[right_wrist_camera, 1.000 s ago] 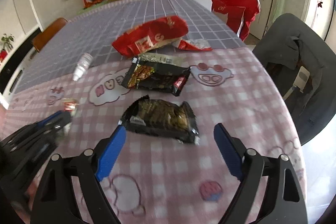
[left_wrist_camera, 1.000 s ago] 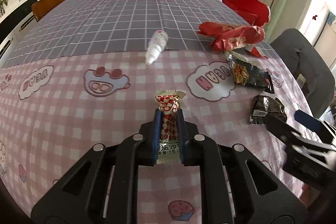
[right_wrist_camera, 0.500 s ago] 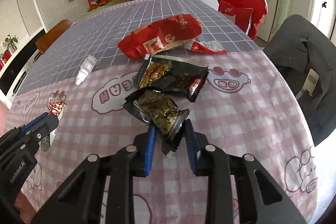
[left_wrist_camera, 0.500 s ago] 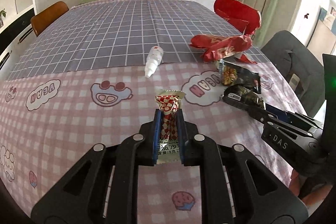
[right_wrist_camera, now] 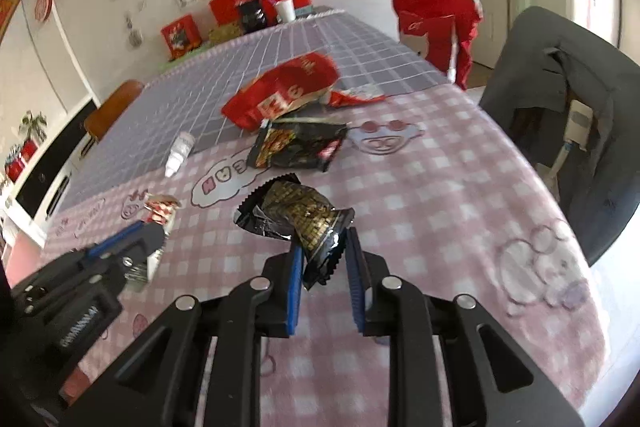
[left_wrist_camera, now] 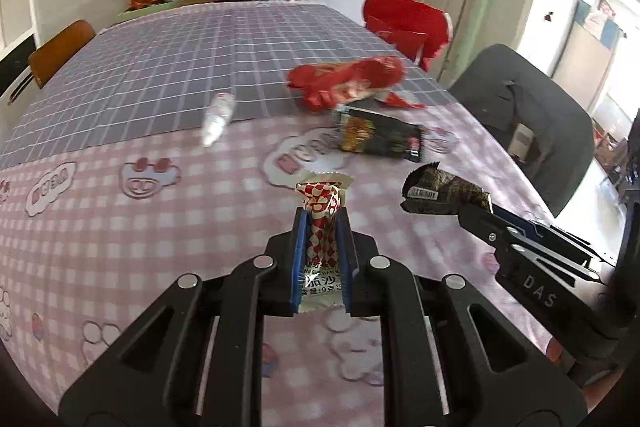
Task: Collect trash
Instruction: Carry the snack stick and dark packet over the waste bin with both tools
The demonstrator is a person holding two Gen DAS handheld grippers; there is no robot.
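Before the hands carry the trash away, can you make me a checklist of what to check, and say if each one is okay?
1. Left gripper squeezes the checkered sachet: ok.
2. Right gripper, whose jaws have just been closing, pinches the black wrapper: ok.
3. Black wrapper lifted off the table: looks ok, it hangs from one end.
4. Grip on the black wrapper is deep enough: cannot tell, only an end sits between the jaws.
5. All trash collected: not ok. The red bag, a second black wrapper and the white bottle are on the table.
6. Trash bin in sight: not ok, none visible.
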